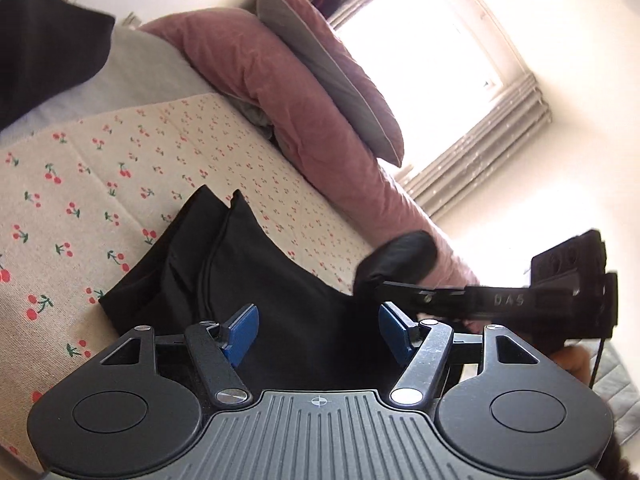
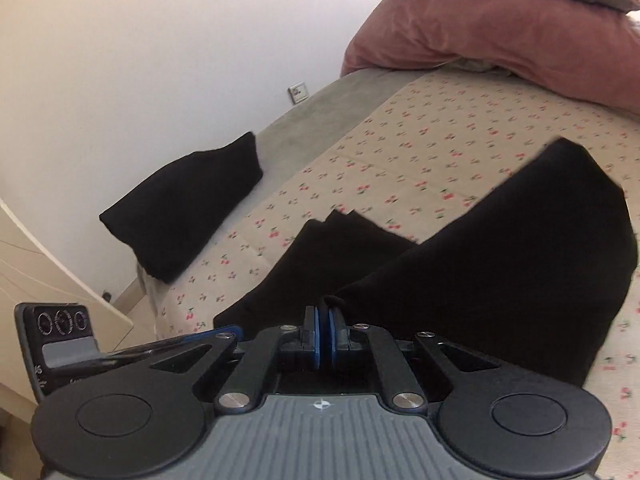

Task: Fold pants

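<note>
Black pants [image 1: 240, 276] lie on a cherry-print sheet [image 1: 100, 168] on the bed. My left gripper [image 1: 318, 334] is open just above the pants, its blue pads apart with the cloth between and below them. In the right wrist view my right gripper [image 2: 322, 340] is shut on a fold of the black pants [image 2: 500, 264], which is lifted and drapes to the right over the cherry-print sheet [image 2: 400, 148]. A lower layer of the pants [image 2: 320, 248] lies flat beyond. The right gripper shows at the right of the left wrist view [image 1: 400, 268].
Pink bedding [image 1: 260, 64] and a pillow [image 1: 320, 52] are piled at the head of the bed, below a bright window [image 1: 420, 52]. A black cushion [image 2: 188, 204] lies on the grey bed edge by the white wall. A beige cabinet [image 2: 40, 272] stands at the left.
</note>
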Action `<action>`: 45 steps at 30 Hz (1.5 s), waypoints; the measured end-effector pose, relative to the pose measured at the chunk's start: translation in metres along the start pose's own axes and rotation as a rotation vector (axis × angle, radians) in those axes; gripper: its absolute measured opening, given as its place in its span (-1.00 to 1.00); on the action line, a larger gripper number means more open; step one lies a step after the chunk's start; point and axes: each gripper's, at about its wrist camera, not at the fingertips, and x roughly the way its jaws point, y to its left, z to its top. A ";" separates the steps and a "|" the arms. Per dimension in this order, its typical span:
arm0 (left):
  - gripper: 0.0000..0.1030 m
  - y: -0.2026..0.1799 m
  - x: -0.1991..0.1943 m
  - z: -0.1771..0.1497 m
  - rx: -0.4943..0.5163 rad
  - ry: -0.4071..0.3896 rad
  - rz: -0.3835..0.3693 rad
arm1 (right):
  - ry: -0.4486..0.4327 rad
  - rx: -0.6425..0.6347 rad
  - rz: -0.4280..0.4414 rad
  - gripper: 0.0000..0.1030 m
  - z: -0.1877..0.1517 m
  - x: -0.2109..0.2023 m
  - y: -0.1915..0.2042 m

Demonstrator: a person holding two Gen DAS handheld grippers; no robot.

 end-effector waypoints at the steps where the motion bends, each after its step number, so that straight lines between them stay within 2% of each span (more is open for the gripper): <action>1: 0.28 0.009 0.004 0.004 -0.042 0.015 -0.016 | 0.003 0.027 0.039 -0.67 -0.002 0.001 -0.001; 2: 0.27 0.015 0.007 0.006 -0.065 0.029 -0.026 | -0.014 0.041 0.067 -0.51 -0.003 -0.004 -0.001; 4: 0.24 0.019 0.014 0.009 -0.067 0.052 -0.027 | -0.055 0.032 0.053 -0.33 -0.004 -0.018 -0.002; 10: 0.23 -0.004 0.047 0.020 0.050 0.145 0.056 | -0.114 0.077 -0.028 -0.19 -0.027 -0.067 -0.037; 13: 0.23 -0.023 0.067 0.021 0.136 0.197 0.104 | -0.116 0.098 -0.071 -0.14 -0.050 -0.075 -0.055; 16: 0.22 -0.033 0.094 0.017 0.202 0.263 0.190 | -0.108 0.133 -0.091 -0.14 -0.070 -0.077 -0.071; 17: 0.10 -0.037 0.104 0.013 0.242 0.287 0.234 | -0.106 0.147 -0.093 -0.14 -0.075 -0.076 -0.075; 19: -0.25 -0.044 0.116 0.005 0.301 0.299 0.297 | -0.105 0.167 -0.105 -0.14 -0.082 -0.074 -0.082; 20: -0.98 -0.048 0.117 0.002 0.333 0.291 0.314 | -0.106 0.171 -0.114 -0.14 -0.084 -0.073 -0.085; 21: -0.98 -0.050 0.114 0.001 0.341 0.284 0.318 | -0.108 0.173 -0.124 -0.13 -0.086 -0.073 -0.087; 23: -0.98 -0.062 0.097 0.004 0.395 0.213 0.310 | -0.113 0.173 -0.141 -0.09 -0.090 -0.075 -0.090; 26: -0.97 -0.068 0.067 0.024 0.427 0.147 0.288 | -0.120 0.179 -0.141 0.05 -0.092 -0.077 -0.096; 28: -0.97 -0.058 0.056 0.037 0.427 0.123 0.333 | -0.129 0.187 -0.135 0.18 -0.093 -0.074 -0.100; 29: -0.97 -0.049 0.054 0.044 0.413 0.114 0.380 | -0.137 0.194 -0.128 0.25 -0.093 -0.070 -0.102; 31: -0.94 -0.027 0.052 0.051 0.396 0.123 0.437 | -0.146 0.211 -0.106 0.26 -0.092 -0.060 -0.108; 32: -0.80 -0.014 0.053 0.052 0.384 0.141 0.452 | -0.150 0.223 -0.092 0.26 -0.092 -0.053 -0.111; 34: -0.50 0.006 0.054 0.054 0.333 0.160 0.422 | -0.163 0.260 -0.070 0.26 -0.089 -0.039 -0.118; 36: 0.44 0.021 0.059 0.057 0.249 0.172 0.381 | -0.209 0.298 -0.041 0.26 -0.085 -0.027 -0.124; 37: 0.49 0.026 0.061 0.057 0.224 0.171 0.364 | -0.241 0.323 -0.028 0.25 -0.083 -0.022 -0.128; 39: 0.38 0.032 0.071 0.056 0.192 0.181 0.320 | -0.295 0.387 -0.021 0.11 -0.079 -0.015 -0.135; 40: 0.31 0.031 0.075 0.055 0.187 0.183 0.307 | -0.313 0.416 -0.026 -0.26 -0.078 -0.011 -0.139; 41: -0.27 0.028 0.084 0.053 0.177 0.207 0.286 | -0.312 0.436 -0.025 -0.66 -0.077 -0.008 -0.142; 42: -0.50 0.027 0.090 0.052 0.153 0.224 0.274 | -0.329 0.449 -0.031 -0.68 -0.077 -0.010 -0.142; 45: -0.60 0.004 0.100 0.046 0.191 0.196 0.241 | -0.393 0.413 -0.026 -0.79 -0.078 -0.036 -0.139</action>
